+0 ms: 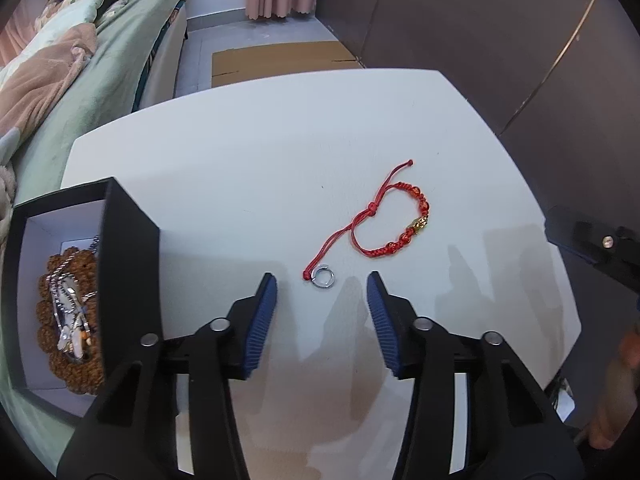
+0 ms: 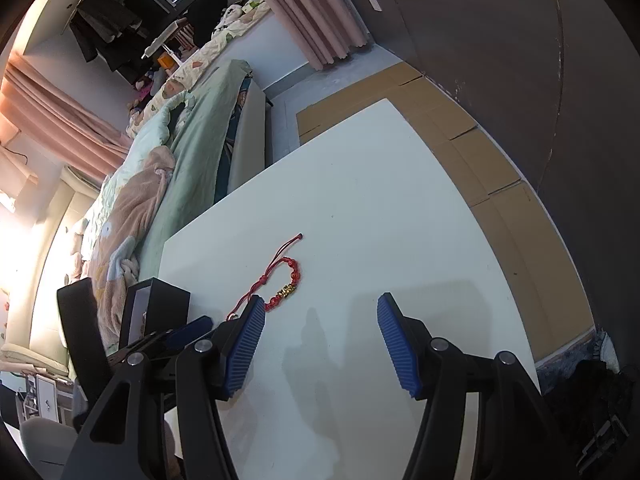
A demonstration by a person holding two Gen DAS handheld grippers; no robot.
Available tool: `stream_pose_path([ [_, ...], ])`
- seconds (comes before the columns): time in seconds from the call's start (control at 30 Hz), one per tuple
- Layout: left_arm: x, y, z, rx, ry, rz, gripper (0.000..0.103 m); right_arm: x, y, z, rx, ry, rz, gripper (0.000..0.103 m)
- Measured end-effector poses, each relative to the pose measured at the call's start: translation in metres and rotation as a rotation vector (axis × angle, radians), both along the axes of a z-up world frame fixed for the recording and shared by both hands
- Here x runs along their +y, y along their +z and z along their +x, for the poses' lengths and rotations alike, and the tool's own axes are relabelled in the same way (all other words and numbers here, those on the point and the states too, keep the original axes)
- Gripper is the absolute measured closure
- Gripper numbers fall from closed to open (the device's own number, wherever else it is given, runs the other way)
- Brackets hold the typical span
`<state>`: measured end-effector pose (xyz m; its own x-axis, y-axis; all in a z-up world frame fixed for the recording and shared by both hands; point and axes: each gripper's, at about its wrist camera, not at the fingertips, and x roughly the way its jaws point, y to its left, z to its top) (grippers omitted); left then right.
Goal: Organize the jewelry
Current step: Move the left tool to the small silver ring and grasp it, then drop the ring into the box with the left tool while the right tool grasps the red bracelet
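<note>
A home bedroom; a bed (image 1: 100, 80) with green sheet and rumpled blankets runs along the white table (image 1: 240, 160); pink curtains (image 2: 320, 20) hang to the floor; dark clothes (image 2: 108, 24) hang near the window; flattened cardboard (image 2: 460, 140) covers the floor.

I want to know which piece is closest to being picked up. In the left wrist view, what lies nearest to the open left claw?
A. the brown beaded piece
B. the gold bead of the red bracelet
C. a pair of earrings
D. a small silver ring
D: the small silver ring lies on the white table just ahead of the left claw, at the red bracelet's cord ends.
</note>
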<state>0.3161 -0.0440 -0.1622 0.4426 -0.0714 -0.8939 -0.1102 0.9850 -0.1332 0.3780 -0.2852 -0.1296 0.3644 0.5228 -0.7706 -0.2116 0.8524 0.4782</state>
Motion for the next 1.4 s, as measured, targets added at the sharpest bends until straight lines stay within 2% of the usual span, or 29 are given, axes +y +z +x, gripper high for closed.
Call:
stream_pose_path([
  [0.17, -0.005, -0.002, 0.004, -0.014, -0.001, 0.032, 0.059, 0.003, -0.002, 0.001, 0.003, 0.009, -0.015, 0.045],
  [0.23, -0.008, -0.002, 0.005, -0.014, 0.001, 0.056, 0.064, 0.005, -0.003, 0.001, 0.005, 0.013, -0.021, 0.046],
  [0.33, -0.006, -0.002, 0.004, -0.011, 0.012, 0.076, 0.081, 0.008, -0.005, 0.002, 0.008, 0.02, -0.029, 0.049],
  [0.37, -0.002, -0.002, 0.004, -0.006, 0.021, 0.067, 0.09, 0.011, -0.006, 0.003, 0.011, 0.022, -0.034, 0.051],
  [0.43, 0.005, -0.001, 0.004, 0.0, 0.026, 0.028, 0.09, 0.013, -0.008, 0.004, 0.012, 0.023, -0.04, 0.052],
  [0.6, 0.019, 0.01, -0.005, -0.022, 0.046, -0.012, 0.09, 0.026, -0.011, 0.008, 0.015, 0.041, -0.045, 0.056],
  [0.7, 0.023, 0.02, -0.01, -0.043, 0.045, -0.023, 0.09, 0.036, -0.015, 0.011, 0.02, 0.052, -0.054, 0.059],
  [1.0, 0.047, 0.047, -0.022, -0.098, 0.08, -0.045, 0.09, 0.066, -0.021, 0.012, -0.005, 0.065, -0.125, 0.06],
  [1.27, 0.068, 0.061, -0.037, -0.125, 0.115, -0.045, 0.09, 0.099, -0.027, 0.015, -0.063, 0.085, -0.251, 0.06],
  [1.4, 0.078, 0.068, -0.049, -0.135, 0.131, -0.042, 0.09, 0.112, -0.033, 0.014, -0.088, 0.096, -0.342, 0.065],
])
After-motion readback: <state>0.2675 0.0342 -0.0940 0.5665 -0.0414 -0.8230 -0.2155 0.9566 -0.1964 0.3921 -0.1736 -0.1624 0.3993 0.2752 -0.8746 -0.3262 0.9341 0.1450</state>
